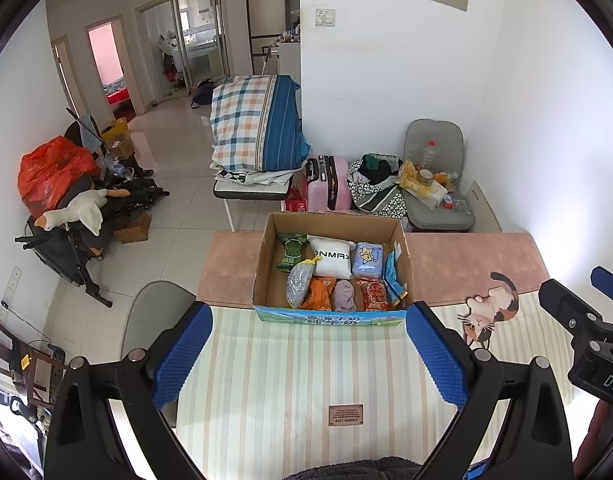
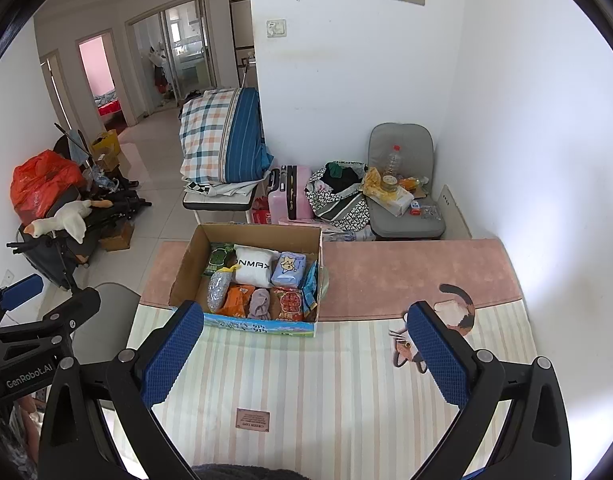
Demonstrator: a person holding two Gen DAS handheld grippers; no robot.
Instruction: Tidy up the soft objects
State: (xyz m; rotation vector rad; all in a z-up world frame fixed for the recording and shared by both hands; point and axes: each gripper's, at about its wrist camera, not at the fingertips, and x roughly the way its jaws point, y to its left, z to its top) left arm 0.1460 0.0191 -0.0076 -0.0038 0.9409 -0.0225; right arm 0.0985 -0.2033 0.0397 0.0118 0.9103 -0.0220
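An open cardboard box (image 1: 402, 240) stands on the table, also in the right wrist view (image 2: 186, 264). It holds several soft items: a white pouch (image 1: 331, 258), a green packet (image 1: 292, 252), a blue tissue pack (image 1: 367, 260), a silver mesh bag (image 1: 299, 285), an orange packet (image 1: 319, 293), a mauve cloth (image 1: 345, 296) and a red packet (image 1: 373, 294). My left gripper (image 1: 308, 354) is open and empty, above the striped mat in front of the box. My right gripper (image 2: 302, 354) is open and empty, to the box's right front.
A striped mat (image 1: 290, 392) and a pink mat (image 2: 406, 276) cover the table. A cat-shaped coaster (image 1: 492, 312) lies right of the box. Behind the table stand a grey chair (image 1: 434, 184) with clutter, a pink suitcase (image 1: 330, 184) and a plaid pillow (image 1: 258, 124).
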